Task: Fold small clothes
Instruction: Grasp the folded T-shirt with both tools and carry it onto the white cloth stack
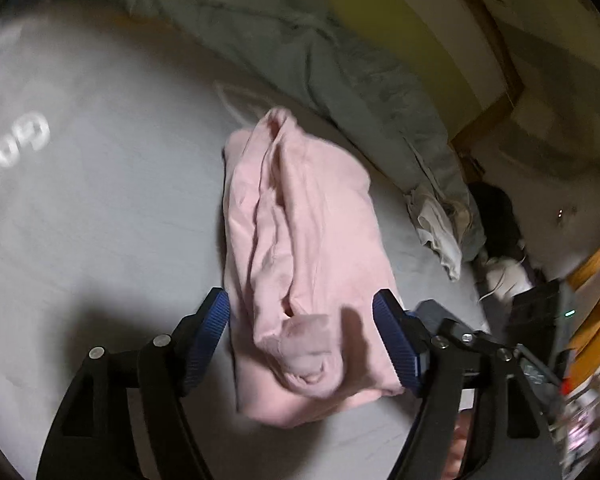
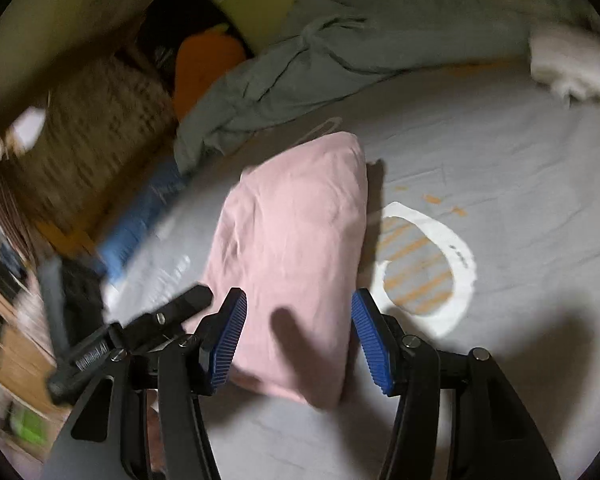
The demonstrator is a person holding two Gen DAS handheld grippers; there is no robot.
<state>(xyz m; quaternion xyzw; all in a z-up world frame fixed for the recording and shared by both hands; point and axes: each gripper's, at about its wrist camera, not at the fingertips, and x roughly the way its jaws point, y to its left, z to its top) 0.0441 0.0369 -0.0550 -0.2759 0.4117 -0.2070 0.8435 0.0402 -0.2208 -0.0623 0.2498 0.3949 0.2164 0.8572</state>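
Left wrist view: your left gripper is spread wide, both blue pads clear of the cloth, nothing held. The pink garment lies folded into a thick bundle on the grey bed sheet, its near end with a rolled cuff-like lump sitting between the 2 fingers but not pinched. White lettering is printed on the sheet at left. A crumpled grey-green blanket runs along the far side, a yellow wall behind it. Part of your right gripper shows at the right edge. Right wrist view: your right gripper is also parted, pads on either side of the pink garment's near edge, not pressing on it, gripping nothing. The bundle rests flat on the sheet, just beside a white ring print with orange stripes. The blanket is bunched behind, a woven basket and orange cushion at left, blurred. Your left gripper pokes in from lower left.
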